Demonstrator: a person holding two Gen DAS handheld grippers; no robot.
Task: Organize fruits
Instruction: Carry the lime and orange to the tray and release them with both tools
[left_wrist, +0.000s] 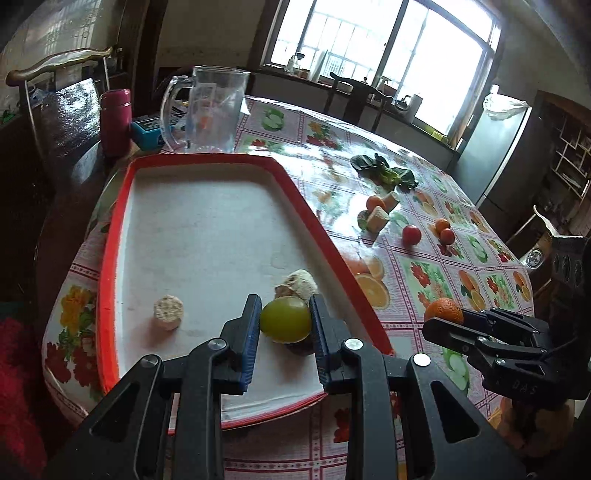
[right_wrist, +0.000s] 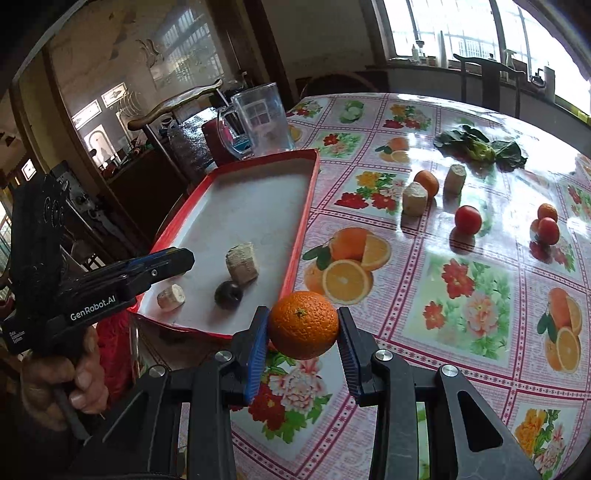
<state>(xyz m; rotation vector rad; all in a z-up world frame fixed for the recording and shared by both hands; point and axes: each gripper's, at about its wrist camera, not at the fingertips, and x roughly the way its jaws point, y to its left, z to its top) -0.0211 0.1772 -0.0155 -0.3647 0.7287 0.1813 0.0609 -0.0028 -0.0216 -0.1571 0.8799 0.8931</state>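
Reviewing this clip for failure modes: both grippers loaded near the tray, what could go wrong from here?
1. The green fruit in the left gripper hangs right over a dark fruit; released here, it may land on it and roll.
2. The orange in the right gripper is outside the red tray rim; dropped early, it could roll across the glossy table.

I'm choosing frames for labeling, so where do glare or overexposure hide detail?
Left wrist view: the window is blown out and glare washes the tablecloth. Right wrist view: window overexposed, sheen on the tablecloth; the orange stays sharp.
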